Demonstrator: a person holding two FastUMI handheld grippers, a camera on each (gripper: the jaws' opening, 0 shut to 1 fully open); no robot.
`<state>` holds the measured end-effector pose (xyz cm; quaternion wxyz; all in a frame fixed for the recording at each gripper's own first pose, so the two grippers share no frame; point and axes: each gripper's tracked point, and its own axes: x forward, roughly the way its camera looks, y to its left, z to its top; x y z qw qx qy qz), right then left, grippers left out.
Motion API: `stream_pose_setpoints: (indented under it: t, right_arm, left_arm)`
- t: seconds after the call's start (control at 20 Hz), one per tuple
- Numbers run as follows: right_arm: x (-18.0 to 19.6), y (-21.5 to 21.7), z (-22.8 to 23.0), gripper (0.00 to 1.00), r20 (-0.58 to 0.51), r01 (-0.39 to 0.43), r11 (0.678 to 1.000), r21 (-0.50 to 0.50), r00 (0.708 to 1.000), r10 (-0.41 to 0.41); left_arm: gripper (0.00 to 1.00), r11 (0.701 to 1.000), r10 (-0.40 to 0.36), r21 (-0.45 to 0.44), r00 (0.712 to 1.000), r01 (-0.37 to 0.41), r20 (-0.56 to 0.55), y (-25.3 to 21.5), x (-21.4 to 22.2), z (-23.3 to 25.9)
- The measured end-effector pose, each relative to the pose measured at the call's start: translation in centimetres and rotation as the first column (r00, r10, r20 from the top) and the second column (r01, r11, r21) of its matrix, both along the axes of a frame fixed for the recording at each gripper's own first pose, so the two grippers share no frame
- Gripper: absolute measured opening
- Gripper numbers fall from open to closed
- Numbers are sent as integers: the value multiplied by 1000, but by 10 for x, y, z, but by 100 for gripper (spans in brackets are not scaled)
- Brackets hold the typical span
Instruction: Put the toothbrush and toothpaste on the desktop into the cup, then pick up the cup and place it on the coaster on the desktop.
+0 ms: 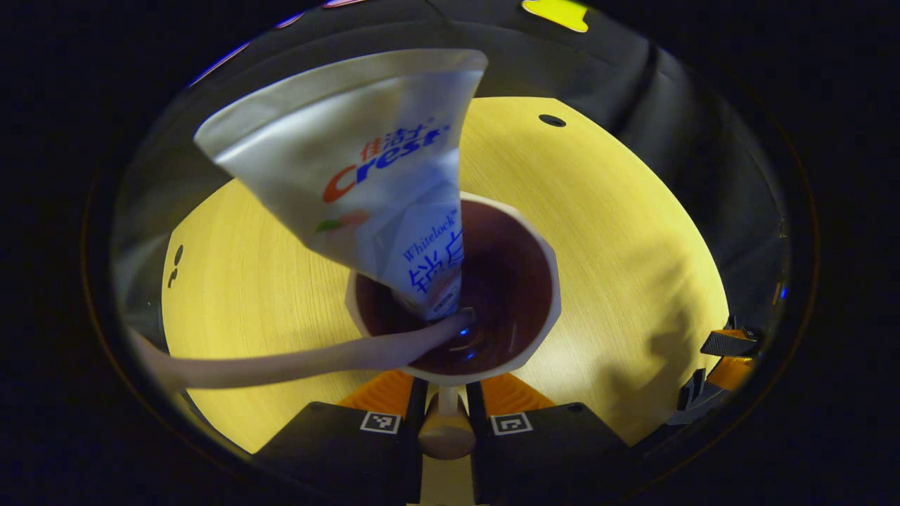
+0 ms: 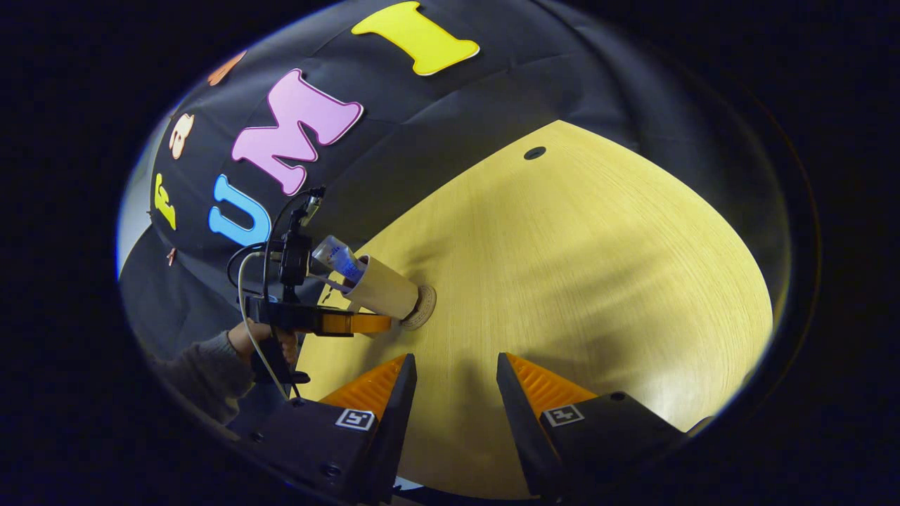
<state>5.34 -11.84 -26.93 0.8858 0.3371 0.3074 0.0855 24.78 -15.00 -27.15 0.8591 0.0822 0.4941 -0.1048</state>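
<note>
Cup, toothpaste and toothbrush already inside, sits on the coaster on the counter, my left jaws pinched on its near rim to steady it, right jaws wide, empty, well apart.

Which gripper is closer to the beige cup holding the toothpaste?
Left. The left gripper clamps the beige cup's handle; the right gripper hangs open, well away across the table.
</note>
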Motion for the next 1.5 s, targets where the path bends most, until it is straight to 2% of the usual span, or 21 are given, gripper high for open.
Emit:
stream_pose_setpoints:
  t: [0.05,0.1,0.15,0.45,0.55,0.65,0.7,0.75,0.8,0.9,1.0,1.05,1.1,1.15,1.3,1.5]
  right_arm:
    - [-1,-1,-2,71,-3,0,1000,-1,1000,0]
    - [-2,-2,-3,71,-7,-1,1000,-1,1000,1]
    - [-3,-2,-4,71,-9,-4,1000,-1,1000,4]
    - [-4,-1,-5,71,-11,-15,1000,-4,1000,15]
    - [-5,-1,-5,71,-14,-22,1000,-3,1000,21]
    - [-5,-1,-6,71,-17,-22,1000,-4,1000,22]
    - [-5,0,-5,71,-17,-21,1000,-3,1000,21]
    - [-4,0,-5,71,-18,-21,1000,-1,1000,21]
    - [-5,1,-4,71,-17,-21,1000,0,1000,21]
    - [-5,2,-3,71,-13,-22,1000,1,1000,22]
    - [-7,3,0,71,-10,-22,1000,-1,1000,22]
    - [-7,4,0,71,-9,-23,1000,-2,1000,23]
    - [-8,5,2,71,-7,-23,1000,-4,1000,23]
    - [-9,6,5,71,-5,-24,1000,-5,1000,24]
    - [-12,9,10,71,2,-26,1000,-13,1000,26]
    - [-15,13,23,71,18,-29,999,-27,999,30]
  left_arm:
    - [32,1000,-1,1,1000,1,-2,-2,0,-1]
    - [28,1000,-2,3,1000,2,-4,-4,0,-2]
    - [32,1000,-2,4,1000,2,-4,-5,0,-4]
    - [32,1000,-11,13,1000,12,-17,-11,0,-12]
    - [37,1000,-14,13,1000,14,-14,-10,2,-12]
    - [37,1000,-14,8,1000,15,-20,-10,0,-13]
    - [34,1000,-16,10,1000,16,-19,-11,0,-12]
    - [39,1000,-22,8,1000,22,-16,-11,0,-11]
    - [36,1000,-29,9,1000,29,-11,-12,0,-10]
    - [45,999,-32,5,999,32,-2,-13,0,-7]
    - [61,999,-34,8,999,34,6,-14,-1,-4]
    - [59,999,-37,9,999,36,12,-14,-1,-2]
    - [67,999,-37,11,999,36,22,-14,-2,1]
    - [64,999,-35,13,999,35,32,-13,-2,4]
    - [72,1000,-25,12,998,24,62,-11,-6,14]
    - [74,999,-38,-13,993,40,109,-7,-20,37]
